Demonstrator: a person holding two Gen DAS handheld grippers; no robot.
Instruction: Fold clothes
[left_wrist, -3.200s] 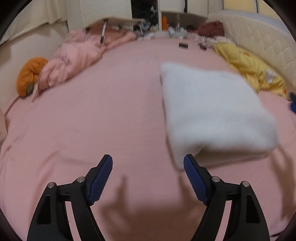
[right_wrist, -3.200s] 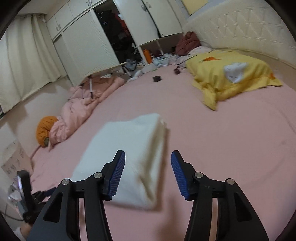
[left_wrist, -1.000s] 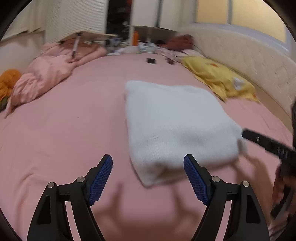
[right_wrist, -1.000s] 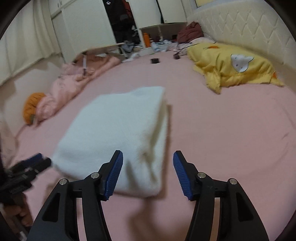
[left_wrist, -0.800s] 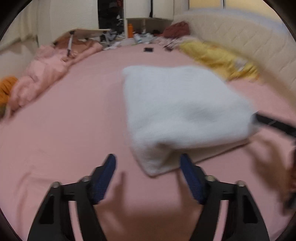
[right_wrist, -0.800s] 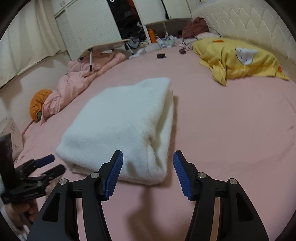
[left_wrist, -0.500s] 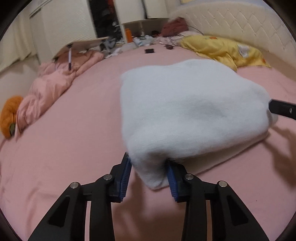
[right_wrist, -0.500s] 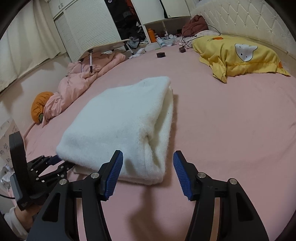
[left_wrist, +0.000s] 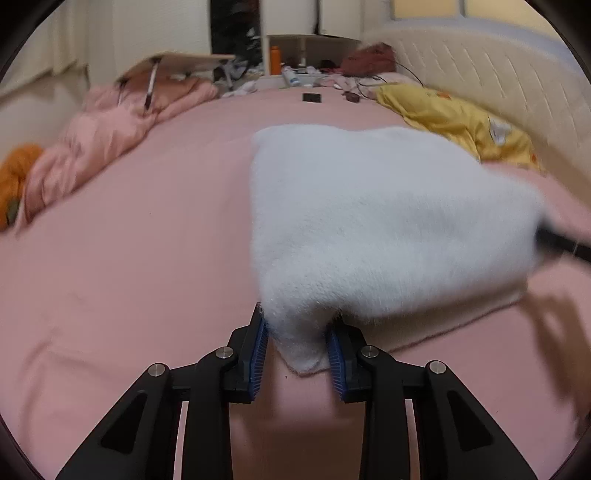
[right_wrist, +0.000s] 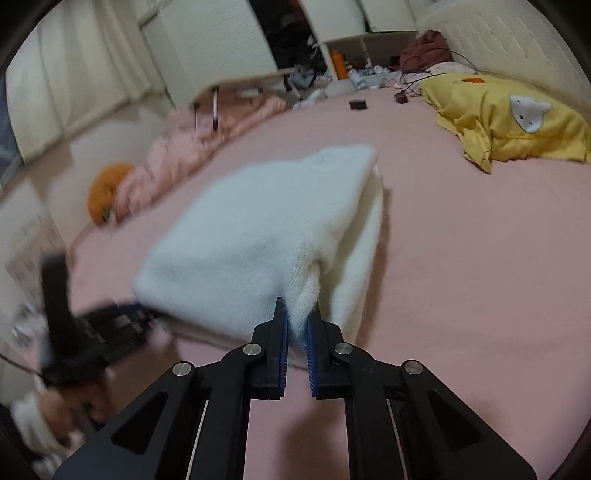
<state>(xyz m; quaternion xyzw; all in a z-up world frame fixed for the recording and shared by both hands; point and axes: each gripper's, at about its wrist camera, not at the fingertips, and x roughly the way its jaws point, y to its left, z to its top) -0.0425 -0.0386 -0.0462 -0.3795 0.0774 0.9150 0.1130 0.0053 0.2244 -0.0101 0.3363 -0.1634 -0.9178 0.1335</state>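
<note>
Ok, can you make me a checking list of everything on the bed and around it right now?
Surface: pink bed sheet, mostly smooth.
Job's things: folded white fluffy sweater, near corners lifted.
Clutter: yellow blanket, crumpled pink duvet, orange cushion, small dark box, orange bottle.
Grippers: left hand-held gripper shut on one near corner of the sweater; right hand-held gripper just closed on the other near corner.
Cables: black cord by the yellow blanket.
Surroundings: padded cream headboard, white wardrobe, small folding table.
</note>
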